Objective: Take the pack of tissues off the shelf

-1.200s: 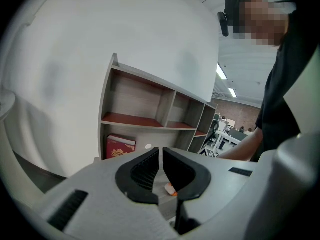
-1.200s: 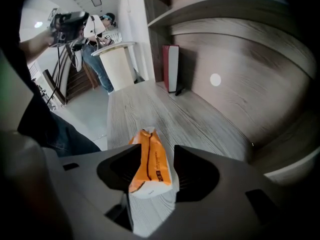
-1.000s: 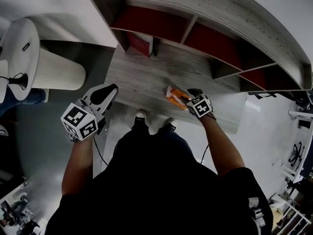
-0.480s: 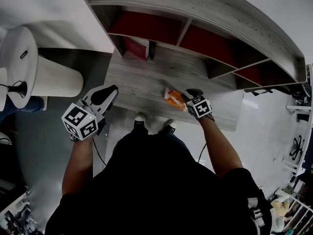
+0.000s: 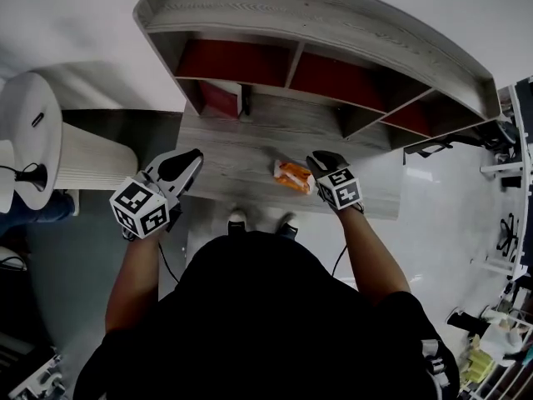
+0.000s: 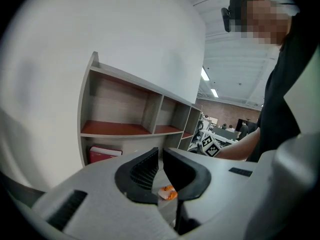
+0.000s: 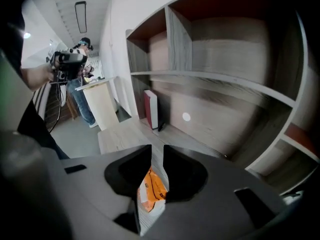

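**Q:** Over the shelf unit's [image 5: 333, 25] lowest board [image 5: 241, 144], what does the right gripper [image 5: 313, 168] hold?

**A:** The orange pack of tissues [image 5: 293, 176]. Its jaws have just been closing and now pinch it narrowly.

**Q:** And the left gripper [image 5: 190, 158]?

**A:** Empty, jaws nearly together, well left of the pack.

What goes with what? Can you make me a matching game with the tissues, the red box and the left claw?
Things: 1 pack of tissues; 2 red box; 3 left claw.
States: A empty; B standing in the shelf's bottom corner; C gripped by the right claw.
Pairs: 1-C, 2-B, 3-A.
The right claw's jaws have just been closing on the pack.
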Demonstrator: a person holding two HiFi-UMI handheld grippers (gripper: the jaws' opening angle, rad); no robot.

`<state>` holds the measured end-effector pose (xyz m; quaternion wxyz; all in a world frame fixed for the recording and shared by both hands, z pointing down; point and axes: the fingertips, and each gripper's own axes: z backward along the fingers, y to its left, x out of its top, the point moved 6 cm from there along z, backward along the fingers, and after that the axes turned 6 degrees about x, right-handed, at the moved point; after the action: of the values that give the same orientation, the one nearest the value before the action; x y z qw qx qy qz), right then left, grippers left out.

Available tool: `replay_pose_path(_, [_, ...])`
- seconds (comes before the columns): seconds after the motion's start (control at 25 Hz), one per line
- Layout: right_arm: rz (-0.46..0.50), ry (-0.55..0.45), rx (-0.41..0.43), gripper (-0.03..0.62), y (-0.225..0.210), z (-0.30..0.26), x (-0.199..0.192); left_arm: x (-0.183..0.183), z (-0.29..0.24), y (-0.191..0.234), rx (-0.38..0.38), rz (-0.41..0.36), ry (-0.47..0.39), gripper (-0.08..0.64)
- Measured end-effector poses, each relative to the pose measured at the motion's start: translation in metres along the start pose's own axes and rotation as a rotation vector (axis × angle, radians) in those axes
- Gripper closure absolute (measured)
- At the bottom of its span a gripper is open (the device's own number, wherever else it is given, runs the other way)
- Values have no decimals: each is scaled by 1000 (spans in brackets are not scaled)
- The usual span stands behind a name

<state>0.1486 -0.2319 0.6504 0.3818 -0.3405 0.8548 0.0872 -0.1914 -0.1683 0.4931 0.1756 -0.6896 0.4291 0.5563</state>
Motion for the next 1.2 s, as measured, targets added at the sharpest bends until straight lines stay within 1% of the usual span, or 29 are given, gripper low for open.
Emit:
replay_pose_path(0.24, [-15,-188,-70,541,18,45,37,5,-7,-5,-51,-31,6,524])
replay_pose_path(0.36, [-11,-257,-103,548,25,67,53,6,-11,-5,-72,-35,7,523])
replay_pose_path(0.72, [60,-443,-251,565,42,145,94,16,-36,-19,-150,-63,2,524])
replay_pose_path(0.88, [40,-512,-324,572,37,175,90,22,-48,-28,-184,-78,0,523])
replay_pose_path(1.08, [10,-540,-390,575,30,200,77,28,-56,-31,-195,-83,-13,524])
replay_pose_path(1.2, [-6,-544,-415,577,28,212,67,29,-62,-38,-207,-85,-17,524])
